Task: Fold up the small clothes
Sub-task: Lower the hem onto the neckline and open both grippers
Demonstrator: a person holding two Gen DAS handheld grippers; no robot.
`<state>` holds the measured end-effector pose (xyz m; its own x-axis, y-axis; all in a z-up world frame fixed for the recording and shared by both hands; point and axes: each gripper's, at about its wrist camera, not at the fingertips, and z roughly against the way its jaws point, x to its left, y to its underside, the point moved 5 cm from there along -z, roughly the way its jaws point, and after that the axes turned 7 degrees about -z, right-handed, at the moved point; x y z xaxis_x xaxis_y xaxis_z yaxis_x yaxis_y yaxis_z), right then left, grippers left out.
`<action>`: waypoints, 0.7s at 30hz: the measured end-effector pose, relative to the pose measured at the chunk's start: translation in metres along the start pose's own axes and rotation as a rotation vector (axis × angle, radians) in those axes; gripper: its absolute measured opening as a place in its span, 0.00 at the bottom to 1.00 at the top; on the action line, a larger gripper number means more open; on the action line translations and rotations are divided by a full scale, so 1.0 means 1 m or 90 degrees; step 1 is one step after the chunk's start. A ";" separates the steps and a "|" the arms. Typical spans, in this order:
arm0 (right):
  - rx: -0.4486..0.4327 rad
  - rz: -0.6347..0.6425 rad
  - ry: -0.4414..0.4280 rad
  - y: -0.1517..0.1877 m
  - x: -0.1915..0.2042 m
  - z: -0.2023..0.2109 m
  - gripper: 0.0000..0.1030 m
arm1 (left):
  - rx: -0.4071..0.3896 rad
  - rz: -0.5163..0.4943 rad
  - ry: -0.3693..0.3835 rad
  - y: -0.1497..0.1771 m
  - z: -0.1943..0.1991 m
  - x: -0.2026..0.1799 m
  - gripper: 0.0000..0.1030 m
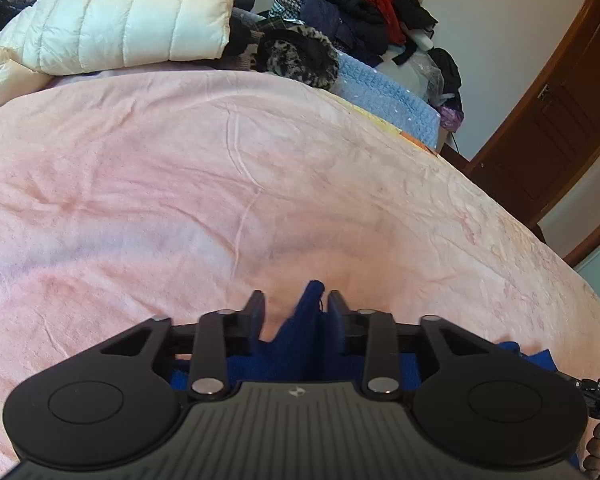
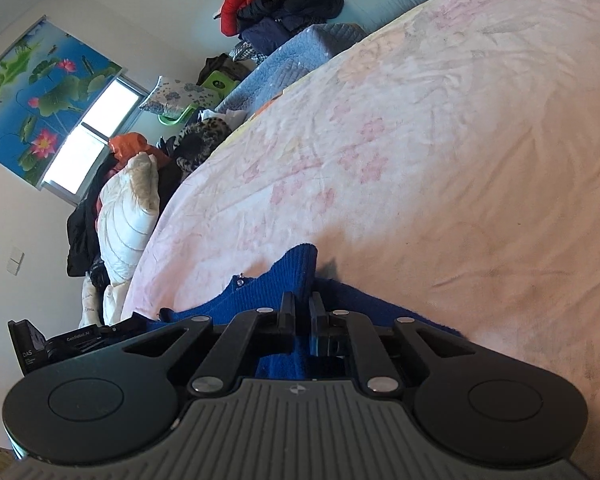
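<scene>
A blue knit garment lies on the pink bed cover, and a peak of it stands up between the fingers of my left gripper. Those jaws stand apart: the cloth leans on the right finger, with a gap showing at the left one. In the right wrist view the same blue garment bunches up at my right gripper, whose jaws are nearly together and pinch a ribbed fold of it. Part of the left gripper's body shows at the lower left there.
A white puffer jacket and a heap of red and dark clothes sit at the bed's far side, beside a light blue knitted blanket. A brown door stands to the right. The bed's edge runs along the right.
</scene>
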<state>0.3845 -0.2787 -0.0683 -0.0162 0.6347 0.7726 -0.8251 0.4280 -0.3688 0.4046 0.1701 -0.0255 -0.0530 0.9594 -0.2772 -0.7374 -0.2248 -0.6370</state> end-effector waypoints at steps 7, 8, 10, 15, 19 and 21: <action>0.033 0.024 0.008 0.003 0.009 -0.012 0.18 | 0.000 -0.047 0.027 0.003 0.001 -0.013 0.50; 0.032 0.028 0.013 0.003 0.009 -0.013 0.18 | 0.007 -0.062 0.028 0.004 0.000 -0.017 0.42; 0.038 0.029 0.021 0.003 0.009 -0.018 0.18 | 0.017 -0.088 0.012 0.006 -0.003 -0.023 0.36; 0.033 0.023 0.022 0.005 0.006 -0.021 0.09 | 0.036 -0.098 -0.039 0.009 -0.012 -0.019 0.08; -0.013 0.043 0.013 0.004 0.015 -0.006 0.08 | -0.010 -0.086 -0.055 0.007 0.002 -0.017 0.07; -0.030 0.040 0.006 0.000 0.014 0.000 0.08 | -0.006 -0.084 -0.069 0.007 -0.003 -0.014 0.07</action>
<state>0.3845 -0.2697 -0.0573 -0.0609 0.6669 0.7426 -0.7957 0.4168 -0.4396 0.4020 0.1544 -0.0285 -0.0293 0.9933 -0.1122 -0.7362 -0.0974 -0.6697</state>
